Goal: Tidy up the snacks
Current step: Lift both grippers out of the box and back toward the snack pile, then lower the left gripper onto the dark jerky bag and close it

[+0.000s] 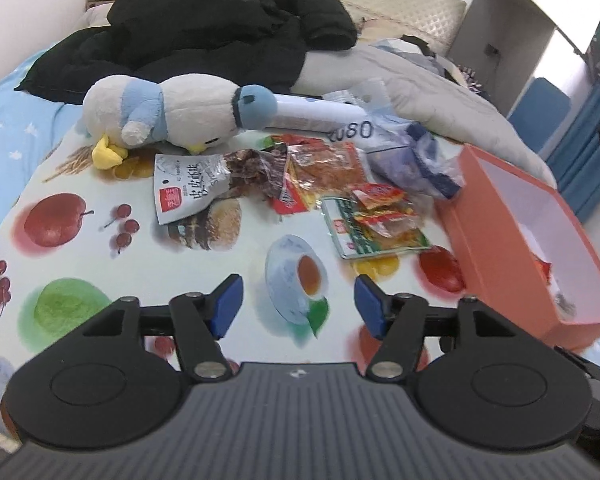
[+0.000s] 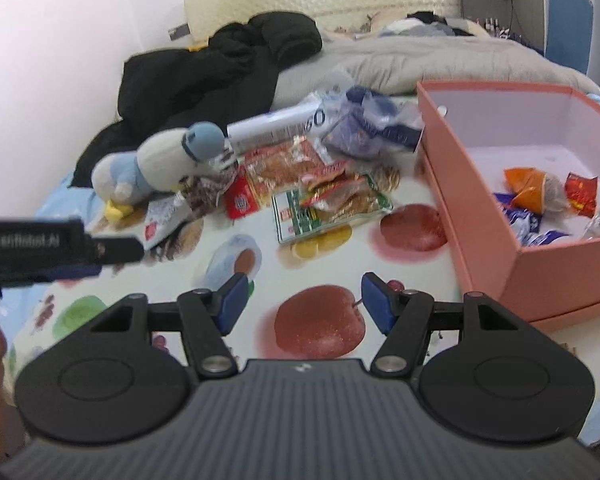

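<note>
Both the left gripper (image 1: 299, 304) and right gripper (image 2: 304, 302) hang half-open and empty, facing loose snack packets (image 1: 374, 220) meant for the pink box (image 2: 492, 216).

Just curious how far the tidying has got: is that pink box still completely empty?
No, the pink box already holds several snack packets, among them an orange one, a red one and some blue-and-white ones.

One open salmon-pink cardboard box (image 2: 488, 216) sits on the bed. One white and pale-blue plush penguin (image 1: 160, 114) lies there, and one white cylindrical tube (image 1: 316, 114). One black padded jacket (image 1: 204, 32). One silver foil snack packet (image 1: 184, 190), one green-edged flat snack packet (image 1: 342, 232), one crumpled blue-and-clear plastic bag (image 1: 412, 160).
</note>
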{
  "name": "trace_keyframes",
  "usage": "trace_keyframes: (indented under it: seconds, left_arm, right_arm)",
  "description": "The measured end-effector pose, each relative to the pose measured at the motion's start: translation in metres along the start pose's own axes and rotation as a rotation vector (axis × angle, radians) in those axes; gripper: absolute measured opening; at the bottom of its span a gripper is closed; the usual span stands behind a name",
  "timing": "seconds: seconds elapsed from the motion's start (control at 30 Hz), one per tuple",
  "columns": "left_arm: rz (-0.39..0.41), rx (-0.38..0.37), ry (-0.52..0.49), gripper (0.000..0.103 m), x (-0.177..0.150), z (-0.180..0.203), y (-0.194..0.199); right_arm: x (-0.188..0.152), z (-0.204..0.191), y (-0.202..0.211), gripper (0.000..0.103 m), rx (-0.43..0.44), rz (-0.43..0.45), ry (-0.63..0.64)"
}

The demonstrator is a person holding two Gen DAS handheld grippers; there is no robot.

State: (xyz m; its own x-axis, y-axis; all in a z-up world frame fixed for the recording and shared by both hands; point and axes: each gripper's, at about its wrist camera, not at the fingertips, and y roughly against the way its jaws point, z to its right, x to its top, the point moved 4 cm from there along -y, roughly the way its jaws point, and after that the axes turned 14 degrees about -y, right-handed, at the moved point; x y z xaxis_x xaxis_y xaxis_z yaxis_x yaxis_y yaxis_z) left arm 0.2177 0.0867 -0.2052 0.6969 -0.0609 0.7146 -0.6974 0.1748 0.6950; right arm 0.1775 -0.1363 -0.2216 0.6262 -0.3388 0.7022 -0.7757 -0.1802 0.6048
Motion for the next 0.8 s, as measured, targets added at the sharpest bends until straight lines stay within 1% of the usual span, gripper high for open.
trace_keyframes:
  seconds: [0.2,0.3,0.47,0.6,0.67,0.7,0.73,0.77,0.8]
  left_arm:
    - [-0.005,0.039,-0.019,0.071,0.012,-0.015,-0.043]
    - [-0.012,0.048,-0.011,0.071,0.02,-0.024,-0.063]
    - [0.005,0.053,-0.02,0.071,0.039,-0.037,-0.095]
    - [0.029,0.054,-0.049,0.071,0.056,-0.046,-0.119]
    - [0.042,0.07,-0.068,0.071,0.064,-0.05,-0.129]
    - [0.045,0.074,-0.073,0.074,0.068,-0.052,-0.134]
    - [0.05,0.078,-0.079,0.081,0.072,-0.054,-0.138]
    - [0.061,0.084,-0.086,0.085,0.075,-0.055,-0.141]
    - [0.076,0.092,-0.095,0.089,0.078,-0.056,-0.144]
  right_arm:
    - [0.003,0.003,-0.039,0.065,-0.025,-0.017,0.04]
    - [0.013,0.005,-0.061,0.065,-0.044,0.002,0.062]
    - [0.036,0.007,-0.09,0.065,-0.06,0.039,0.063]
    - [0.05,0.005,-0.11,0.065,-0.061,0.064,0.071]
    - [0.056,0.003,-0.124,0.066,-0.056,0.054,0.073]
    - [0.059,0.002,-0.133,0.073,-0.049,0.041,0.078]
    - [0.061,0.002,-0.139,0.079,-0.047,0.035,0.08]
    - [0.064,0.002,-0.144,0.087,-0.049,0.039,0.081]
    - [0.066,0.001,-0.151,0.087,-0.058,0.049,0.09]
